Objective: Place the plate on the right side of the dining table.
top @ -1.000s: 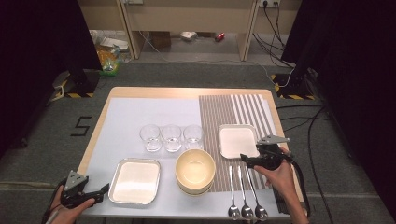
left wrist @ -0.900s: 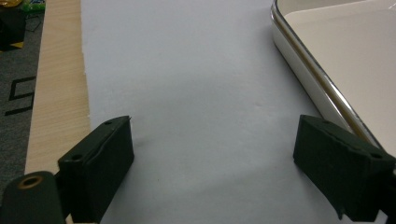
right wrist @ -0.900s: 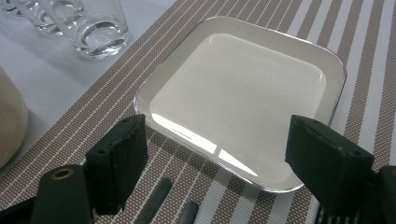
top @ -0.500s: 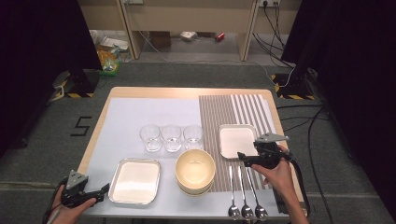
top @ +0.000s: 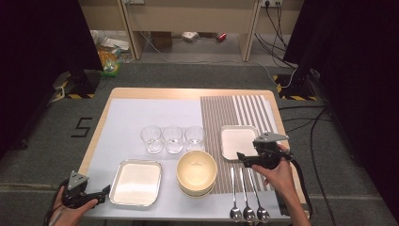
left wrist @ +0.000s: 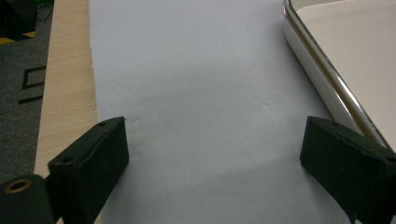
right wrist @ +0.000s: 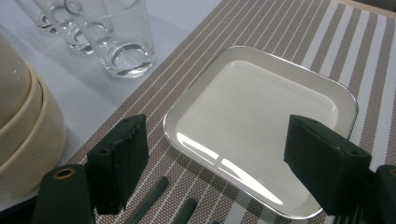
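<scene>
While the right gripper (top: 245,158) hovers with jaws spread and empty, the small square plate (top: 238,141) lies just beyond them on the striped mat (top: 235,110), near the table's right edge.

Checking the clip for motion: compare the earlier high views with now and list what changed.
Nothing visibly changed. The right claw stays open at the near edge of the small square plate, gripping nothing; the left claw stays open beside the large tray. Glasses, stacked bowls and spoons lie as before.
</scene>
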Demonstrator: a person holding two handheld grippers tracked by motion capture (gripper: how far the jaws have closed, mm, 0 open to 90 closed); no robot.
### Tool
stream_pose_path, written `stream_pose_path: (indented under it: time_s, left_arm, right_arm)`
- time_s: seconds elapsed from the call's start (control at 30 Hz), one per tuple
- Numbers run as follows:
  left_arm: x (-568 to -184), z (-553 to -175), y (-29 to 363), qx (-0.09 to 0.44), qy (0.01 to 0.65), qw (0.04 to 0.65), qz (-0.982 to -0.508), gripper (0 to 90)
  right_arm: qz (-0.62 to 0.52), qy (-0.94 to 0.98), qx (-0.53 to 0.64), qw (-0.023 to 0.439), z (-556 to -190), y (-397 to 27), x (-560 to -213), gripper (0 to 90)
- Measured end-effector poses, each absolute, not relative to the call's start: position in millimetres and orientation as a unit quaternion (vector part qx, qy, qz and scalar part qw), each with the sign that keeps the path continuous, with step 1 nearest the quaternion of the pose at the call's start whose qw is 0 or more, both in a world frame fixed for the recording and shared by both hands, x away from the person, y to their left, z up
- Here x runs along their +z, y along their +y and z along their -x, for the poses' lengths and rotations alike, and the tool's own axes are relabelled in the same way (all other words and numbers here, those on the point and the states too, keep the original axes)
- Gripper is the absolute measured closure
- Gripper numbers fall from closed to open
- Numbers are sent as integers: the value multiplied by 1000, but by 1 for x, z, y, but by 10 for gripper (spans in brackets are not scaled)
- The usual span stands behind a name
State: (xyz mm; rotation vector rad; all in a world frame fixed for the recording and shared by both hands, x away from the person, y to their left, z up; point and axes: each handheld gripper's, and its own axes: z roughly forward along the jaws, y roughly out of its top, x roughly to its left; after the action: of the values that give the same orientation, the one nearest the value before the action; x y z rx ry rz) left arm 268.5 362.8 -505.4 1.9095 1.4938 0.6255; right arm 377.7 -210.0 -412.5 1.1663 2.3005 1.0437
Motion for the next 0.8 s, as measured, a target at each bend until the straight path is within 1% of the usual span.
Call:
stream_pose_path:
  time_s: [0.2, 0.8]
  left_arm:
    - [-505, -269, 362, 235, 571, 311, -723, 65]
    - [-504, -271, 360, 234, 577, 303, -722, 59]
  right_arm:
    - [-409, 814, 374, 171, -377, -207, -411, 221]
    - [-392, 820, 382, 167, -371, -194, -396, 216]
